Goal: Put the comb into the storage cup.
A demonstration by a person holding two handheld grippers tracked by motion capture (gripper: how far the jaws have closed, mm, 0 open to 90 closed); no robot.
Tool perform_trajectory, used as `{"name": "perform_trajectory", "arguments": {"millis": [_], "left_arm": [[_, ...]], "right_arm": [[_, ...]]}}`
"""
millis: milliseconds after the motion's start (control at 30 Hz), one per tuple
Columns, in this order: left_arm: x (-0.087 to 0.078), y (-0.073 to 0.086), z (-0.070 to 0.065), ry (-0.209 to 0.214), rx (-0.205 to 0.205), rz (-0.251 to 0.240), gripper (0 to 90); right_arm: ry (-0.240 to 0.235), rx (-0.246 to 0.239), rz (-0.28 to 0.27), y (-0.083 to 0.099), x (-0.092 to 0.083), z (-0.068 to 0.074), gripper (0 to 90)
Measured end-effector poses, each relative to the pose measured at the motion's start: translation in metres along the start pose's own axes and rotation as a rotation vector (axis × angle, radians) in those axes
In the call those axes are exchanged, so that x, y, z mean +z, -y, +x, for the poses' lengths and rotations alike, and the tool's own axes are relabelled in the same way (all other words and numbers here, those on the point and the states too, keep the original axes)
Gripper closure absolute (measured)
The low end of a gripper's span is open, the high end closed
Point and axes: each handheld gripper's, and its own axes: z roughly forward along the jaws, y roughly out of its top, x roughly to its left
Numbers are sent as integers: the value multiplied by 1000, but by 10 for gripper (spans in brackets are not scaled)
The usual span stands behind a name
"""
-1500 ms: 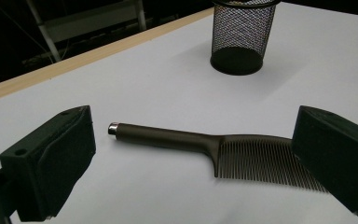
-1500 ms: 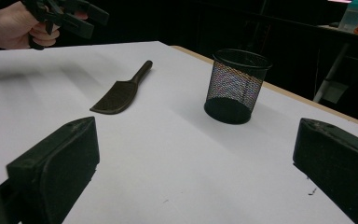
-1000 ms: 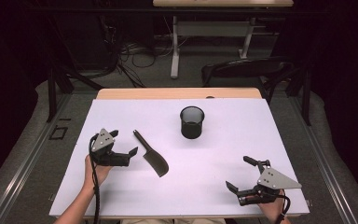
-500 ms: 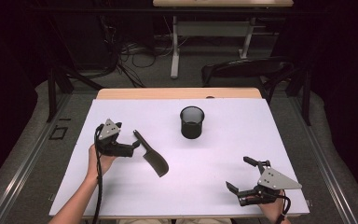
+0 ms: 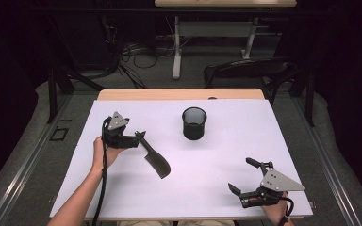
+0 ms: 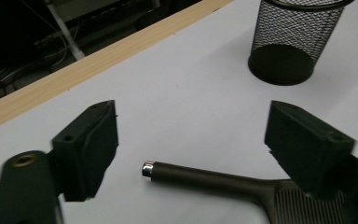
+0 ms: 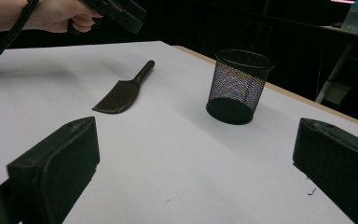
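Counted on the white sheet [image 5: 202, 165]: one comb [image 5: 153, 157], one mesh cup [image 5: 194, 123], two grippers, two hands.

In the high view the comb lies left of centre, its slim handle pointing to the upper left and its broad toothed end to the lower right. The cup stands upright above centre, well apart from the comb.

The left gripper [image 5: 138, 139] sits at the middle left, right at the comb's handle end. Its jaws have just been closing, yet in the left gripper view they stand clearly apart, one on each side of the handle tip, with white sheet showing between each pad and the handle; nothing is gripped. The left hand [image 5: 104, 153] holds it from below.

The right gripper [image 5: 246, 178] is at the lower right, its jaws spread wide with only bare sheet between them.

Cut off or hard to read: in the left gripper view the comb's toothed end runs off the bottom edge and partly behind the right-hand jaw, and the cup's rim is clipped by the top edge. In the high view the right hand [image 5: 273, 213] is cut by the bottom edge. In the right gripper view the left gripper is clipped at the top left.
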Motion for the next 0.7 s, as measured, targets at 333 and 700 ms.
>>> {"name": "perform_trajectory", "arguments": {"millis": [333,700], "left_arm": [[18,-3,8,3,-9,80,756],[46,-8,5,13,34,177,899]], "right_arm": [[-5,1,1,0,-1,0,0],[-1,4,3,1,-1,-1,1]]}}
